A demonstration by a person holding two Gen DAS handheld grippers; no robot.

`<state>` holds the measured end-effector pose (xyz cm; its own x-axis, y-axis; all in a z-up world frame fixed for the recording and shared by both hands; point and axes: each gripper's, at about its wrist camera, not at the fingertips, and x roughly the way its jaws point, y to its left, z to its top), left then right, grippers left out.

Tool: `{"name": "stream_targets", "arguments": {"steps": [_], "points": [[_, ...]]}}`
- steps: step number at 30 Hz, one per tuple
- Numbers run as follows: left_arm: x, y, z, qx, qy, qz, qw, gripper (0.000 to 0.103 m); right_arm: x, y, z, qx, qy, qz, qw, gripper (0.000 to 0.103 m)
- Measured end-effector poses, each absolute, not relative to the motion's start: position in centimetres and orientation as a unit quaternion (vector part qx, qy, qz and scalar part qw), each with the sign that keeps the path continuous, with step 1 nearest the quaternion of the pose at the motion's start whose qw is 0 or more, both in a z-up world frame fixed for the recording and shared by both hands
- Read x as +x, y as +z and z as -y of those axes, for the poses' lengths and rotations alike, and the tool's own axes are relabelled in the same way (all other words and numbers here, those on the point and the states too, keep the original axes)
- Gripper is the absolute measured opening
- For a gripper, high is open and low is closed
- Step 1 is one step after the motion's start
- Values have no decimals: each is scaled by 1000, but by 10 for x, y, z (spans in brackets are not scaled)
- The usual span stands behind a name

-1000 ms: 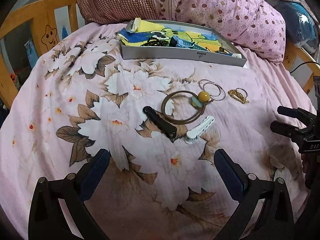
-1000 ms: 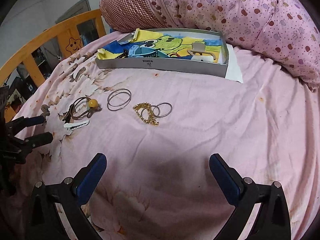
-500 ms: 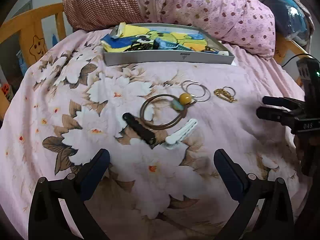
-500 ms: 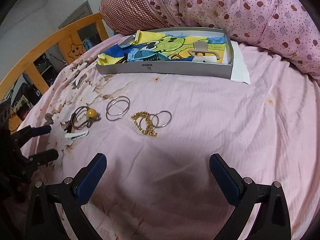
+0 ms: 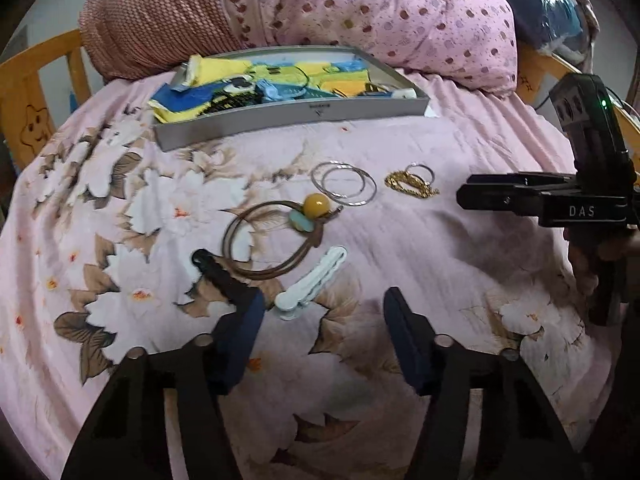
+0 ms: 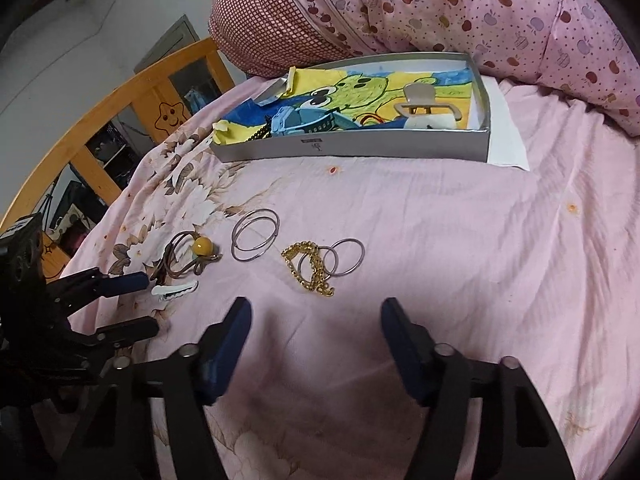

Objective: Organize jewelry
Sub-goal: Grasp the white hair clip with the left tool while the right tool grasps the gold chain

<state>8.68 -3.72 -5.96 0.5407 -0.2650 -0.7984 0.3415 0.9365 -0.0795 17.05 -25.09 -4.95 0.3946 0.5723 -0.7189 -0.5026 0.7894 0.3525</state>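
Loose jewelry lies on the pink floral bedspread: a white hair clip [image 5: 310, 283] [image 6: 175, 290], a black hair clip [image 5: 218, 276], a brown hair tie with a yellow bead [image 5: 316, 205] [image 6: 202, 245], two silver hoops [image 5: 344, 183] [image 6: 255, 234], a gold chain [image 5: 410, 184] [image 6: 310, 266] and small silver rings [image 6: 344, 257]. My left gripper [image 5: 324, 334] is open and empty, low over the bed just in front of the white clip. My right gripper [image 6: 316, 340] is open and empty, just in front of the gold chain. A grey box [image 5: 288, 114] [image 6: 352, 146] holds other accessories.
A pink dotted quilt [image 5: 380, 16] and a checked pillow [image 6: 276, 24] are piled behind the box. A wooden bed rail [image 6: 120, 120] runs along the left. The other gripper shows at the right in the left wrist view [image 5: 520, 196] and at the left in the right wrist view [image 6: 100, 304].
Both grippers have moved forward and down toward the jewelry. Their jaws have narrowed but stay open. The left gripper has come up to the white and black clips.
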Motion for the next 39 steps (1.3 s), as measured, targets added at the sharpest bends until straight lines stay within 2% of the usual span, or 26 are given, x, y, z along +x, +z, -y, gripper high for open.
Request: {"name": "stream_targets", "arguments": {"steps": [9,18,22,33,39], "points": [[106,-68,34,22,-183,-475,861,48,176,-58,243,29,333,-453,827,51],[111,-68,43,30,-188,-480,856,28,181,-64,240,33,338,-447,828,44],[114,-69,49,33,-187,-481,856,27,184,-65,238,37,340,-444,828,37],[136,-68,54,13,-164,-488,857,27,193,-68,231,42,358,-438,824,36],[139,-68,58,24,-157,-485,860,27,194,-68,228,27,350,-439,827,19]]}}
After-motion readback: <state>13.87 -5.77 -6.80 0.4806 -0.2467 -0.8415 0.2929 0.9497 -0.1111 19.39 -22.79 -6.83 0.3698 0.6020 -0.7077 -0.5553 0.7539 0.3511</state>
